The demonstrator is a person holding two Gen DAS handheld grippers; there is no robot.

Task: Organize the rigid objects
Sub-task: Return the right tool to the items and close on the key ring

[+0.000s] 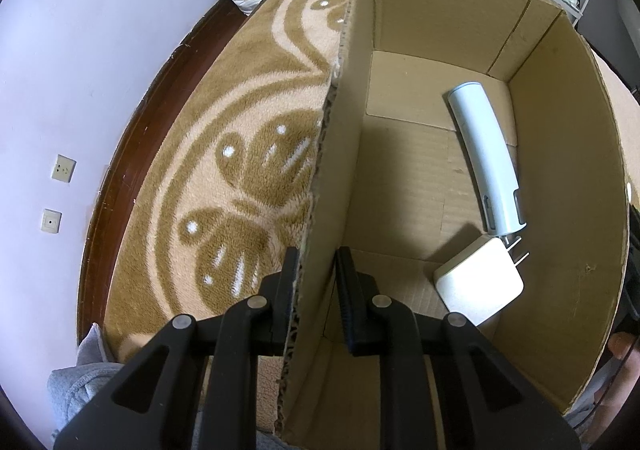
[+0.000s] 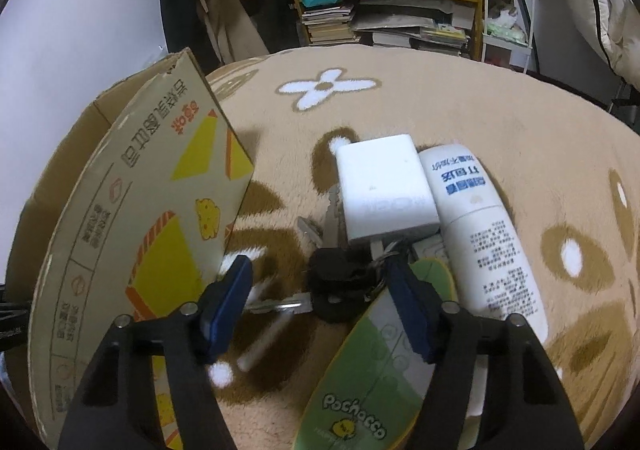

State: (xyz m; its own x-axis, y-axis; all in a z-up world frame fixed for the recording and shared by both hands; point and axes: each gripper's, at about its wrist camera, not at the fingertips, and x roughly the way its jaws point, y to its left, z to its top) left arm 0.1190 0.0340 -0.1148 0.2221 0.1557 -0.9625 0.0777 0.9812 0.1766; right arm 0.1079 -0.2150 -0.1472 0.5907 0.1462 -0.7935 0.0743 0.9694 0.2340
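Left gripper (image 1: pixel 316 270) clamps the brown cardboard box (image 1: pixel 568 170) wall; right gripper (image 2: pixel 320 290) hangs open over the black-headed key bunch (image 2: pixel 340 286).
Beside the keys on the beige carpet (image 2: pixel 500 110): green "Pochacco" card (image 2: pixel 360 382), white charger block (image 2: pixel 384 190), white printed bottle (image 2: pixel 488 234). Inside the box lie a pale blue tube (image 1: pixel 484 154) and white plug adapter (image 1: pixel 478 280).

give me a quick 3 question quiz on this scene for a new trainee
1. True or false: the left gripper straddles a wall of the cardboard box.
2. Which lies inside the box? A) keys B) white charger C) green Pochacco case
3. Fill in: the right gripper hangs open over the bunch of ____.

Key: 1 true. 2 B, the white charger, beside the pale blue cylinder. 3 keys, on the rug.
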